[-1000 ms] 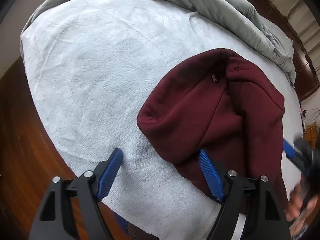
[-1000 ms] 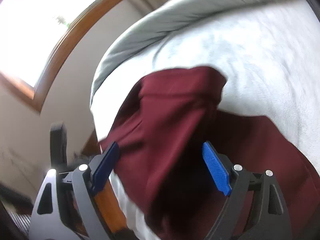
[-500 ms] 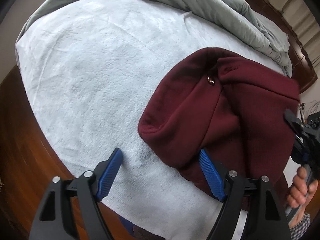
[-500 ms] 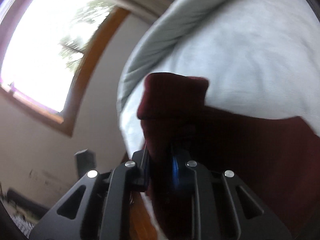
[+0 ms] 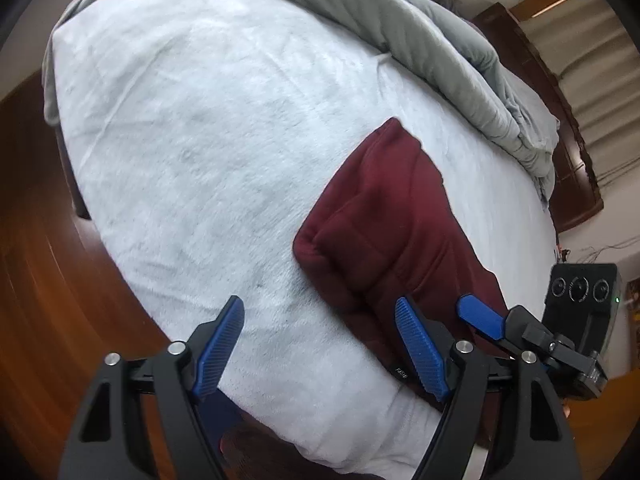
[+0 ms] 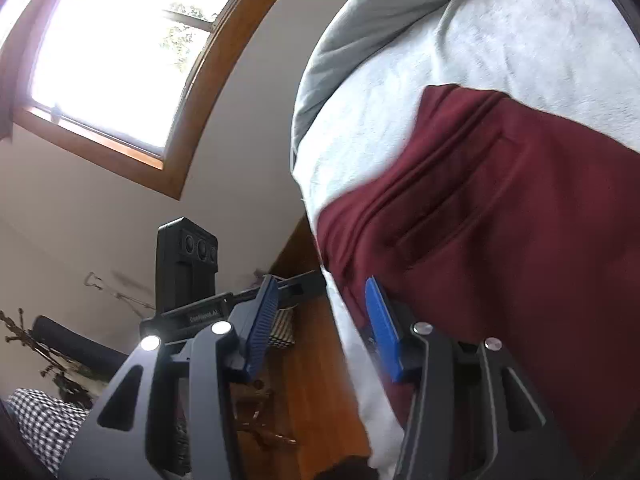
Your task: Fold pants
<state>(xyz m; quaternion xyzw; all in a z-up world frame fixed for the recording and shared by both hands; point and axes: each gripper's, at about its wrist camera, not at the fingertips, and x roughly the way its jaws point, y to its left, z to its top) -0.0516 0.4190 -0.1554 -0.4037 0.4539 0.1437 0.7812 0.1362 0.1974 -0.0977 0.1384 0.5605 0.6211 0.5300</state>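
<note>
The maroon pants (image 5: 384,232) lie folded into a long narrow bundle on the white fleece bed cover (image 5: 200,140), near its front edge. My left gripper (image 5: 320,344) is open and empty, just in front of the bundle's left end. My right gripper (image 6: 320,324) is open and empty at the bed's edge, its right finger against the pants (image 6: 500,220). The right gripper also shows in the left wrist view (image 5: 492,320) at the bundle's right end.
A grey duvet (image 5: 420,48) is bunched along the far side of the bed. A dark wooden headboard (image 5: 568,140) stands at the right. Wood floor (image 5: 48,280) lies left of and below the bed. A window (image 6: 100,40) is behind the right gripper.
The right gripper, shut on a fold of the pants half a second ago, has opened and let go. The pants now lie flatter and longer. The left gripper has stayed open.
</note>
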